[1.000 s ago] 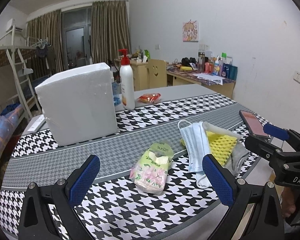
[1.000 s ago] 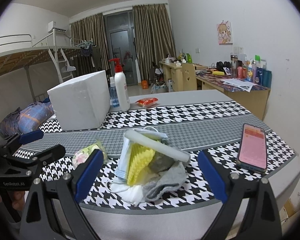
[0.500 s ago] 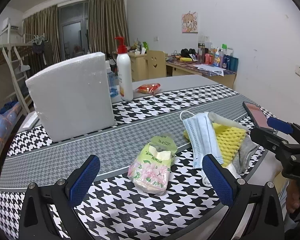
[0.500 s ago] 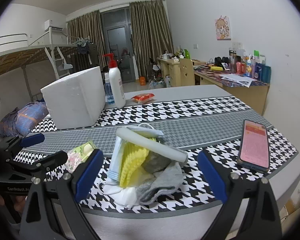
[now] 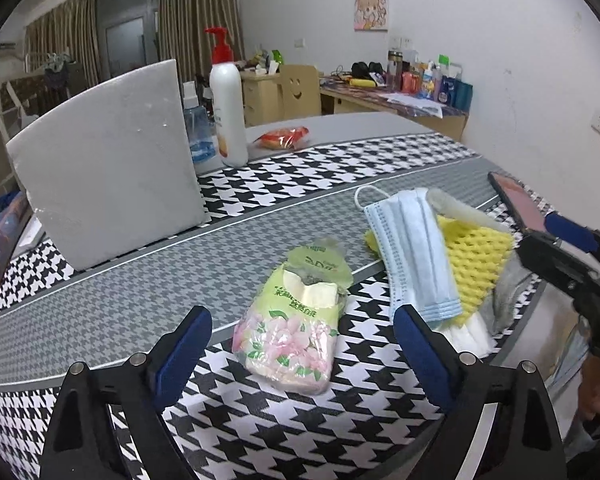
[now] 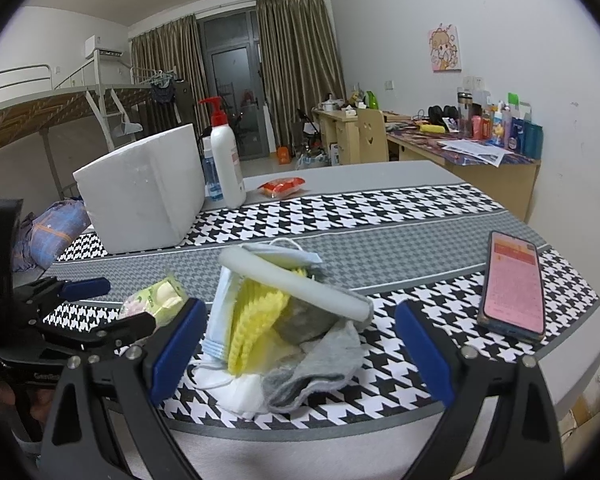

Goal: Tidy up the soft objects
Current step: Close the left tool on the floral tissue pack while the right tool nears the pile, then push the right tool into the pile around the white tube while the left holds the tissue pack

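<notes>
Table [image 5: 400, 148], covered by a black-and-white houndstooth cloth with a grey band across its middle.

Item 1. Tissue pack [image 5: 296, 320], green and pink floral wrapper, torn open at its far end. Lies flat near the front edge, left of the pile, straddling the grey band's border. Sits between the pads of the left gripper [image 5: 302, 350] but untouched by either. The jaws stand wide and have just been closing a little, with the pack between them and clear gaps on both sides.

Item 2. Pile of soft things near the front edge, right of the tissue pack and apart from it: blue face mask [image 5: 416, 252] draped over a yellow foam net [image 5: 476, 256], a white foam tube [image 6: 292, 280] lying across the top, a grey sock [image 6: 320, 360] and a white pad beneath. The right gripper [image 6: 300, 348] faces this pile with jaws wide, holding nothing; pads are clear of it.

Item 3. Phone [image 6: 512, 284], screen lit, at the right front corner.

Item 4. White foam box [image 5: 108, 168] at the back left; a pump bottle [image 5: 228, 100] just beside it; a red packet [image 5: 284, 136] behind.

Step in hand, by my reading: the left gripper lines up on the tissue pack for pickup.

Next move calls for: lowering until the pads flank the pack's sides, then closing gently, since the loose wrapper will crumple and may slip.
</notes>
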{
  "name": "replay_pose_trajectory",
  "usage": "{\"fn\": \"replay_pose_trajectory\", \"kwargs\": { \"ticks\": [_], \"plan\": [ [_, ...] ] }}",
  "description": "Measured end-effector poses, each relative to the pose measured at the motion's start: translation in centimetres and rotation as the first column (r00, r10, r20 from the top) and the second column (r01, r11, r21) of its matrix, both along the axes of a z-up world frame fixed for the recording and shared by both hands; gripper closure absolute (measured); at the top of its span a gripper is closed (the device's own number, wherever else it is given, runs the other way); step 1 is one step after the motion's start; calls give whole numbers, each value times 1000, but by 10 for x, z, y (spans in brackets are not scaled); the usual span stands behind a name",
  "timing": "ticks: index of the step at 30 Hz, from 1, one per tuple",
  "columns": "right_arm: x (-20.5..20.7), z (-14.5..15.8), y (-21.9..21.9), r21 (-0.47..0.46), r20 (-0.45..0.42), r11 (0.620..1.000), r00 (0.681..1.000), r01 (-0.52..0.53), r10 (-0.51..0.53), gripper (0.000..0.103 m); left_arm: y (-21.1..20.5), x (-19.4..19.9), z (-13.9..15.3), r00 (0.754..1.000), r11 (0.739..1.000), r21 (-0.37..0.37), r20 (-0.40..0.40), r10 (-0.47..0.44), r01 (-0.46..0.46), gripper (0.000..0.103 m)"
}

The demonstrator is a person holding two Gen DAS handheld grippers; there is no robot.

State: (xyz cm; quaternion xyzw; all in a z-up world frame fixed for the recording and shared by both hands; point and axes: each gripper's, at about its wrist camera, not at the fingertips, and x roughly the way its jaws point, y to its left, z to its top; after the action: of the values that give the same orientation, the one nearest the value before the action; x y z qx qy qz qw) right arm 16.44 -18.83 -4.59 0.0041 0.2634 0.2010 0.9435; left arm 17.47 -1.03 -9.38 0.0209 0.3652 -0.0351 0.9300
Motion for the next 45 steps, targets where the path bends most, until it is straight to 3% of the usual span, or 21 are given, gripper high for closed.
{"fn": "replay_pose_trajectory", "kwargs": {
  "ticks": [7, 12, 19, 25, 45],
  "plan": [
    [6, -4, -1, 4, -11, 1000, 1000, -1, 1, 6, -4, 11, -15, 998, 1000, 28, -61, -14, 15, 27],
    [10, -7, 2, -7, -9, 1000, 1000, -6, 6, 6, -4, 16, -21, 994, 999, 9, -104, -37, 38, 46],
    [17, -6, 5, -39, 4, 999, 1000, -1, 1, 6, -2, 17, -23, 990, 997, -32, -121, -67, 63, 59],
    [19, -3, 13, -63, 28, 998, 999, -31, 32, 7, -3, 14, -19, 991, 995, -55, -101, -93, 88, 61],
    [38, -18, 34, -171, -40, 979, 994, -111, 105, 54, 4, -3, -5, 996, 995, -70, -49, -80, 77, 61]
  ]
}}
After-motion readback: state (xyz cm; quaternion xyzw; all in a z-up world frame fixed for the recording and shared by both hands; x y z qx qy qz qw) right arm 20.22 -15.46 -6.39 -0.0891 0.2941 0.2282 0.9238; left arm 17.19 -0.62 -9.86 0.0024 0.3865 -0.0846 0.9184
